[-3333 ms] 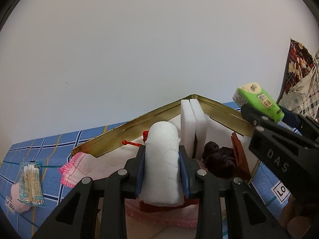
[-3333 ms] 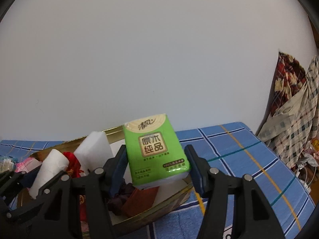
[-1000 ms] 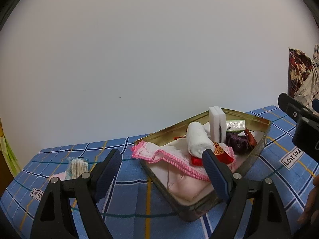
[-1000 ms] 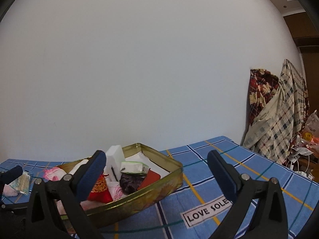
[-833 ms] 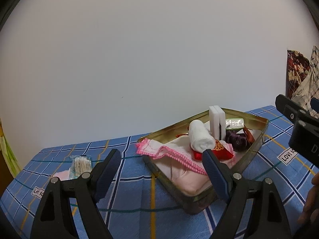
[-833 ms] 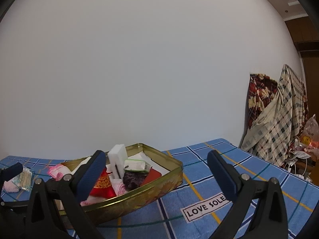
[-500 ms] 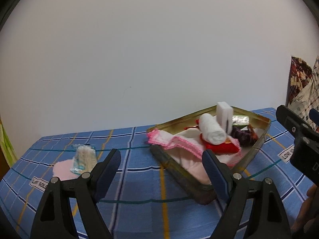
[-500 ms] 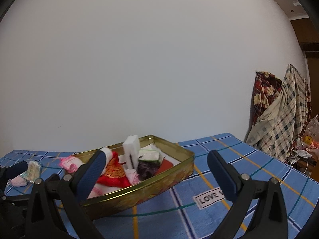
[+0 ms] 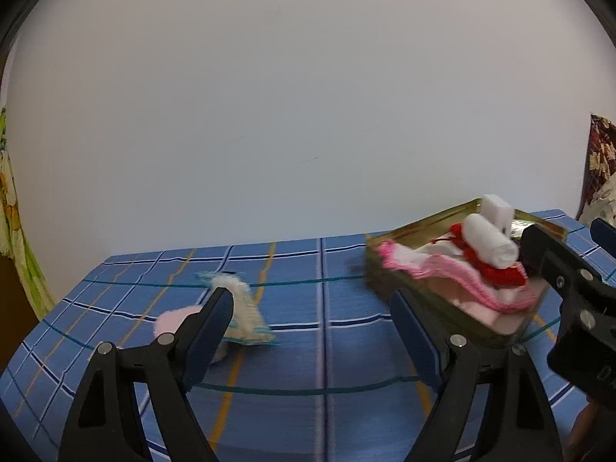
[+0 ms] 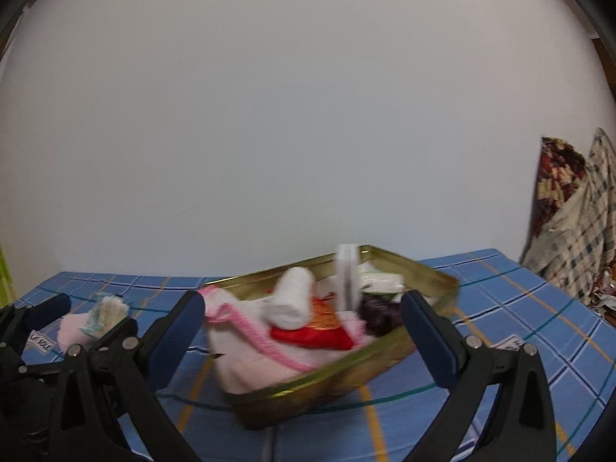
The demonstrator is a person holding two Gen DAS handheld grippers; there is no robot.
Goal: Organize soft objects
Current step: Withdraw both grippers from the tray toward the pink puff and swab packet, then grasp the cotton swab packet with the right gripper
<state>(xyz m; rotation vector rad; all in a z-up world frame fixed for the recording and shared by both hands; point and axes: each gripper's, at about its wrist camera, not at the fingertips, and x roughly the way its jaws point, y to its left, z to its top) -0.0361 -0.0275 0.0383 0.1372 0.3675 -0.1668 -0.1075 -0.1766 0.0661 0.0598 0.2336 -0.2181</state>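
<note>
— Gold-coloured metal is what catches the eye: a shallow tin on the blue checked tablecloth, packed with soft things. What do you make out inside?

— A rolled white towel lying on top, a red pouch under it, a pink-edged cloth spilling over the near rim, a white sponge block standing on edge, a dark purple bundle and a small tissue pack toward the back. The view is blurred, so finer detail is lost.

— And the grippers?

— Right gripper has its jaws spread wide with nothing between them; the tin sits in front of it, seen through the gap. Left gripper is also spread wide and empty, over bare cloth.

— Anything outside the tin?

— Yes, to the left of it and well apart: a clear packet of cotton swabs resting against a pink puff. In the left wrist view they lie just beyond the left finger, which hides part of them. I cannot tell whether it touches them.

— Background?

— Plain white wall, and patterned fabric hanging at the far right.
</note>
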